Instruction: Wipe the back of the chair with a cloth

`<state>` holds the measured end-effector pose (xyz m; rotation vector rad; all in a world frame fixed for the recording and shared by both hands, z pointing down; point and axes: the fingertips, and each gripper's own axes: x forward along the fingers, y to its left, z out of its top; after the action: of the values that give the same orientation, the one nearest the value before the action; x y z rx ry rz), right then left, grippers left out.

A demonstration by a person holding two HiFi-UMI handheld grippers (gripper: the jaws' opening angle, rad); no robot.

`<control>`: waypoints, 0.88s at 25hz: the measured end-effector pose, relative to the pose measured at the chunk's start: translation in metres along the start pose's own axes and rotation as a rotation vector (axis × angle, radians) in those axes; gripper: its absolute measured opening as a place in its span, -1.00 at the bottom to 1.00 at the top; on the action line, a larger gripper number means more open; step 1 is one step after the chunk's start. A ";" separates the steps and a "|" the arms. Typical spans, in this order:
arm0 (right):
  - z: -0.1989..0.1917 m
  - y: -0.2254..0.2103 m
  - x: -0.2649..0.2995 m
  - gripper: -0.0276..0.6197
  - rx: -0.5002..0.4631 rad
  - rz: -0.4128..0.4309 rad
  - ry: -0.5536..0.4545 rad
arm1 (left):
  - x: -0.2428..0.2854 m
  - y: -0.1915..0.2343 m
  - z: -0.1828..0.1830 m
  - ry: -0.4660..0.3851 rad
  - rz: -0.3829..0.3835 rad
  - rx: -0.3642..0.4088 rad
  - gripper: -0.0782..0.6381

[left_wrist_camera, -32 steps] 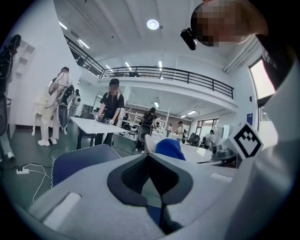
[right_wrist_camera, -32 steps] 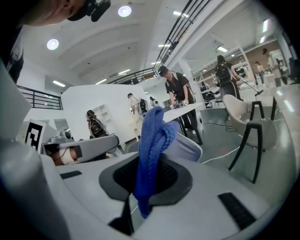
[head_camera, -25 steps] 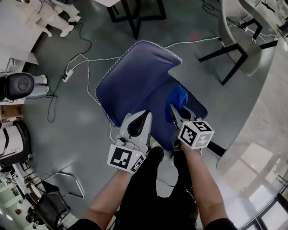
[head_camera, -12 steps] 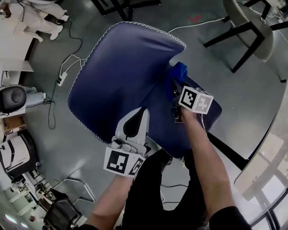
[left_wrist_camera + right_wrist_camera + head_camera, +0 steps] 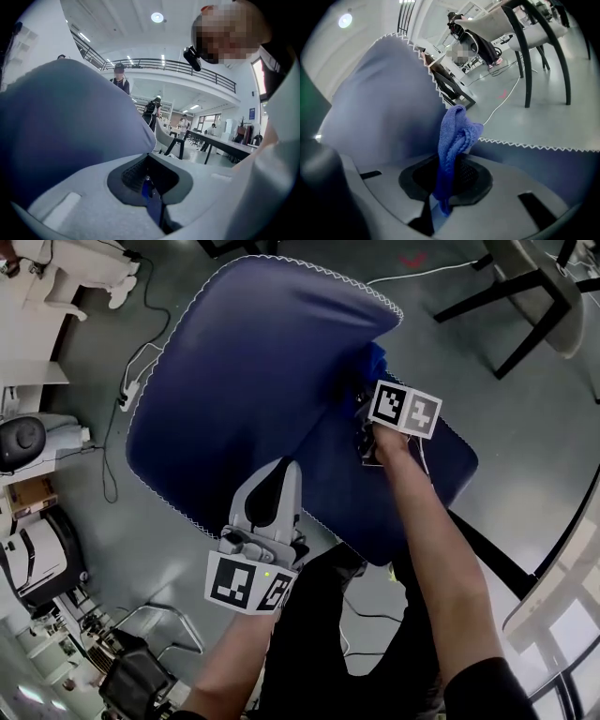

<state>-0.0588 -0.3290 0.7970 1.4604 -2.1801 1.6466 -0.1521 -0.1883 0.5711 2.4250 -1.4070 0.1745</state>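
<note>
The right tool (image 5: pixel 449 183) is clamped on a bunched blue cloth (image 5: pixel 457 133). The cloth's free end stands up out of the jaws and lies against the chair back (image 5: pixel 262 362), low down, near where the back meets the seat (image 5: pixel 445 465). Gripping the cloth by one end leaves a soft wad ahead of the jaws, so it is probably the fabric rather than the hard plastic that rubs the upholstery.

The left tool (image 5: pixel 283 470) has its jaws drawn together. A thin sliver of blue shows in the seam between them, but I cannot tell whether that is pinched chair fabric or only the chair seen beyond. Its tip sits at the near side of the back, apart from the cloth, which would suit steadying the chair against the push of the wipe.

The person stands just behind the seat, over the grey floor (image 5: pixel 141 521), with the right arm reaching across the seat. Wiping looks to be under way, with most of the back not yet covered.
</note>
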 end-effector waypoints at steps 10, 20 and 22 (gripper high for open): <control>-0.101 0.036 -0.014 -0.72 0.025 0.049 0.118 | -0.055 -0.009 0.003 0.005 0.043 -0.028 -0.76; -0.191 0.092 -0.013 -0.73 0.136 0.130 0.215 | -0.074 0.004 0.008 -0.001 0.081 -0.024 -0.76; -0.212 0.099 -0.017 -0.72 0.190 0.118 0.240 | -0.080 0.003 0.010 0.001 0.082 -0.028 -0.76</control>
<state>-0.2175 -0.1562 0.8085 1.1167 -2.0620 1.9997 -0.1956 -0.1274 0.5411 2.3460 -1.4999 0.1752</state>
